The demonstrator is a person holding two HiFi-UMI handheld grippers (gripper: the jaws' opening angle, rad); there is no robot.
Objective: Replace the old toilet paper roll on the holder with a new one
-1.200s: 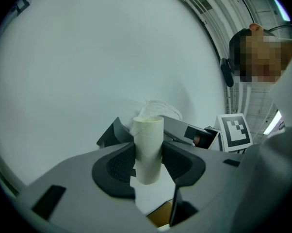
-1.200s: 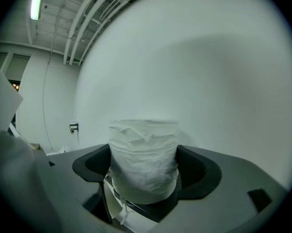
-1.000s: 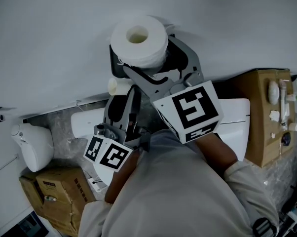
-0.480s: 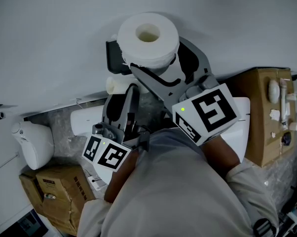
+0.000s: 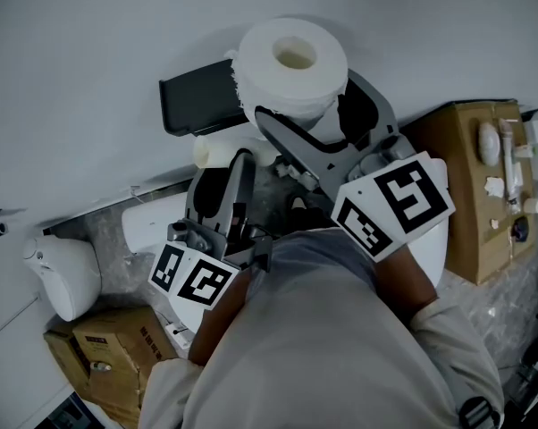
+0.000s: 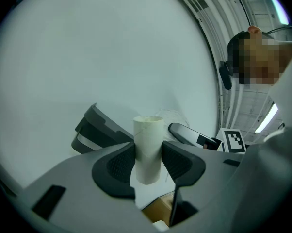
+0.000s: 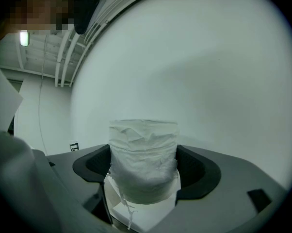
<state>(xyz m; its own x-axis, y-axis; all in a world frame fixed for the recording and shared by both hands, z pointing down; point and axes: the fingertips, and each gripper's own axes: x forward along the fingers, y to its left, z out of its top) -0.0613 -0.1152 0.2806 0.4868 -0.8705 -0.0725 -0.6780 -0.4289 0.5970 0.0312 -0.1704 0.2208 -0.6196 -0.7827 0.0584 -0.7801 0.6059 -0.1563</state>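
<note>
In the head view, a full white toilet paper roll (image 5: 291, 63) stands upright against the pale wall with my right gripper (image 5: 306, 105) shut on it. It is just right of the black wall holder (image 5: 197, 105), which is bare. Below the holder, my left gripper (image 5: 230, 164) is shut on the empty cardboard tube (image 5: 215, 153). In the left gripper view the tube (image 6: 148, 140) stands upright between the two pads, with the holder (image 6: 95, 130) behind it to the left. The right gripper view shows the wrinkled roll (image 7: 143, 154) filling the space between the jaws.
A white toilet (image 5: 148, 226) sits below the holder. A brown cardboard box (image 5: 466, 177) with small white items on it stands to the right, and another box (image 5: 104, 356) is at the lower left. A white rounded object (image 5: 63, 271) sits on the floor at left.
My right gripper has carried the full roll to the right, off the front of the black holder, which now shows bare. The left gripper still holds the tube in much the same place.
</note>
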